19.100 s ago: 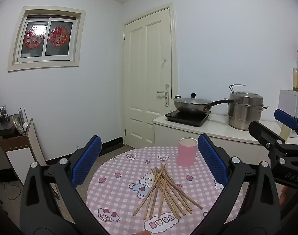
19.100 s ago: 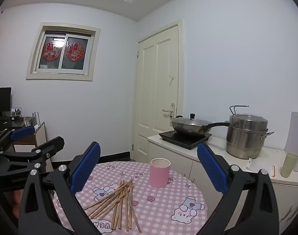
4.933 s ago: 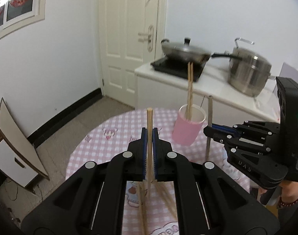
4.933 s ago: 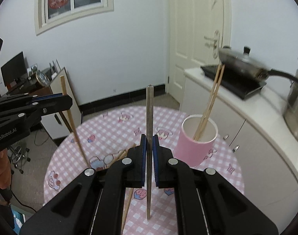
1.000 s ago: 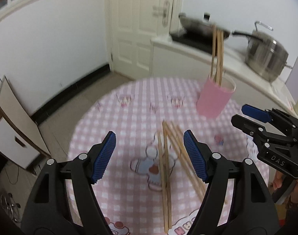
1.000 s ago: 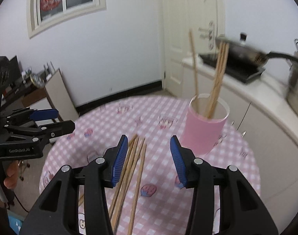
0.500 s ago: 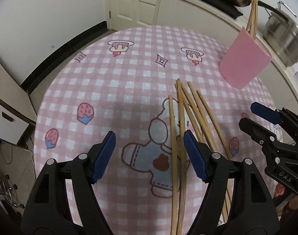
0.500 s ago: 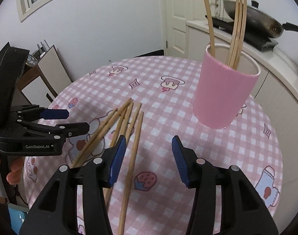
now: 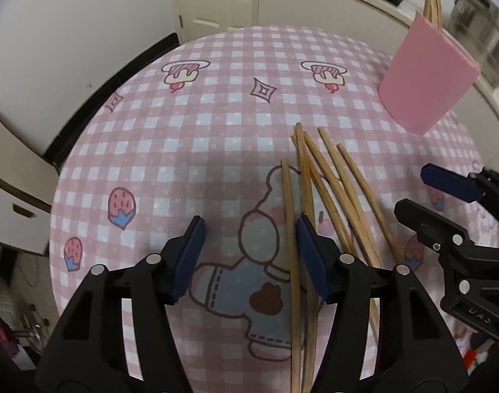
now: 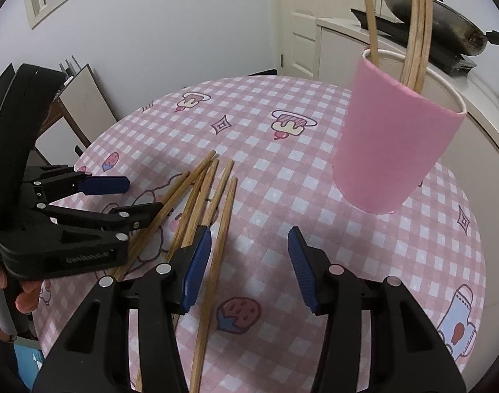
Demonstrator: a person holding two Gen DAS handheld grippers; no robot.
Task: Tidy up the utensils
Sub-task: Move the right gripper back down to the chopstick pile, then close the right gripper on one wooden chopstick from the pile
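Left gripper low over checked tablecloth, jaws just narrowed yet parted, leftmost of the loose chopsticks lying between the pads unpinched; right gripper spread around rightmost stick, lower centre; pink cup upper right, holding upright chopsticks.

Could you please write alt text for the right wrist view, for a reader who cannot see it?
The open right gripper hangs over loose wooden chopsticks on a pink checked tablecloth, one chopstick running between its blue pads. A pink cup holding more chopsticks stands beyond, and the left gripper reaches in from the left.
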